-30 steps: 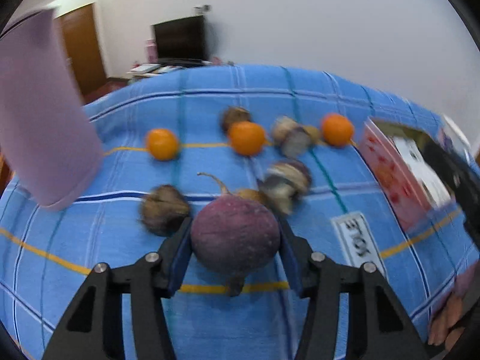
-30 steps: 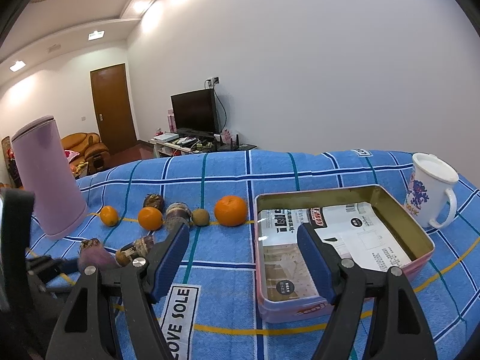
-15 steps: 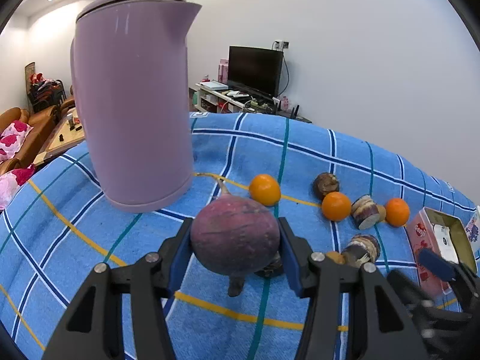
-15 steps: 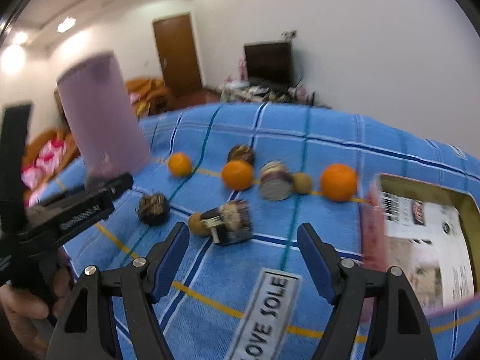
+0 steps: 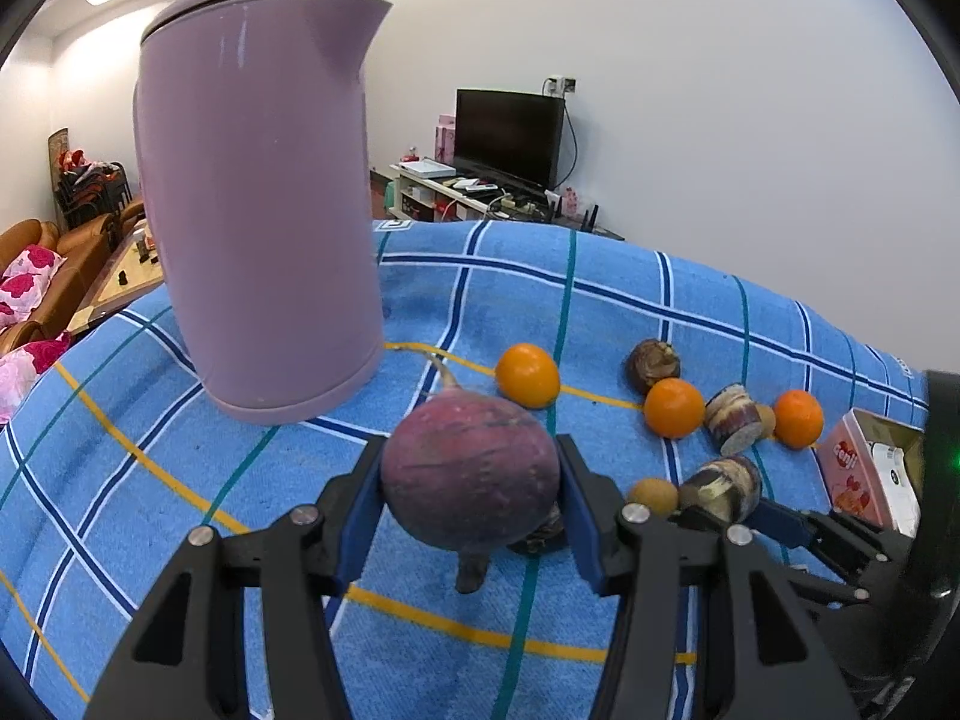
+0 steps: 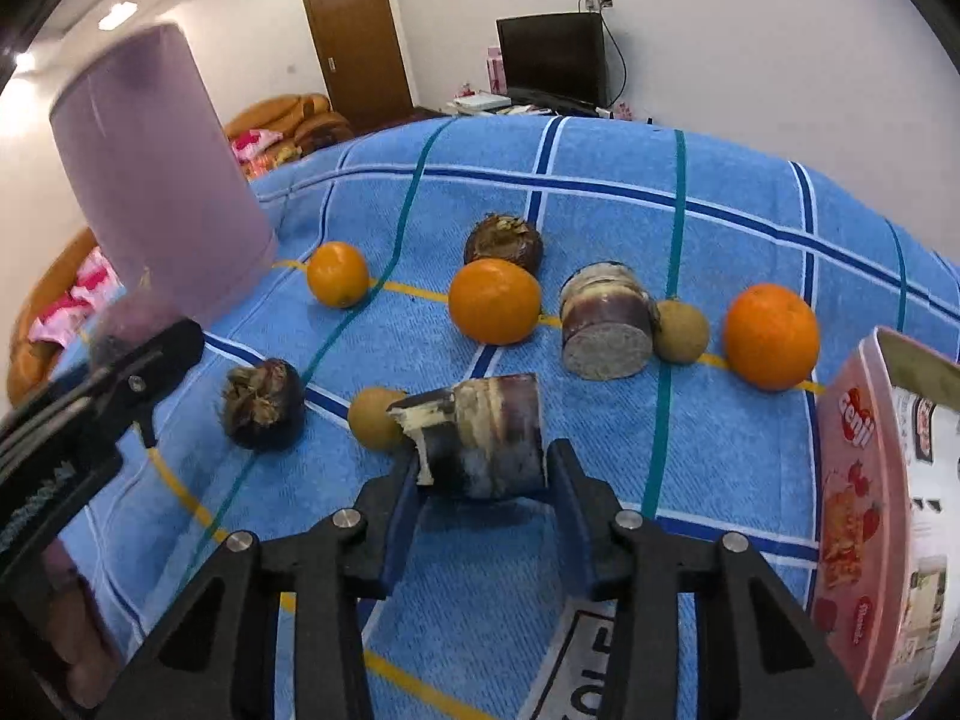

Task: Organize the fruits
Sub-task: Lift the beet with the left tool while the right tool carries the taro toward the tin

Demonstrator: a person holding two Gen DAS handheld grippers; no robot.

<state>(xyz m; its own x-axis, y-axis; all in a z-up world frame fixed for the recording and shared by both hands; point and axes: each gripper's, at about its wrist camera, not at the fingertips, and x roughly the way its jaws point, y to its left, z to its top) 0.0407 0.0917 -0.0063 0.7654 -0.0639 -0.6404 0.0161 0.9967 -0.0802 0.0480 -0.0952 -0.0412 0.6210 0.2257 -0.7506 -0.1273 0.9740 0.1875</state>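
- Your left gripper (image 5: 471, 507) held the round purple root (image 5: 471, 477) clamped between both blue pads, lifted above the blue checked cloth (image 5: 180, 432), its stalk pointing down and its thin tail pointing up and away.
- Your right gripper (image 6: 483, 507) had its jaws closing around the near sugarcane piece (image 6: 480, 435), which lay on its side on the cloth; the pads sat against its two sides.
- A small brown fruit (image 6: 375, 417) touched that piece's left end, so there was no gap on that side.
- The dark mangosteen (image 6: 261, 402) lay further left, near the tip of your left gripper as seen from the right wrist.
- The far row ran left to right: a small orange (image 6: 337, 273), a second mangosteen (image 6: 504, 240) just behind a middle orange (image 6: 495, 300), an upright sugarcane piece (image 6: 606, 327) touching another brown fruit (image 6: 681, 330), then a large orange (image 6: 771, 336).
- The pink tin (image 6: 858, 480) stood at the right edge, its near wall close beside your right gripper; bare cloth lay between them.
- The purple kettle (image 5: 258, 210) stood tall at the far left, with open cloth left of and in front of it.
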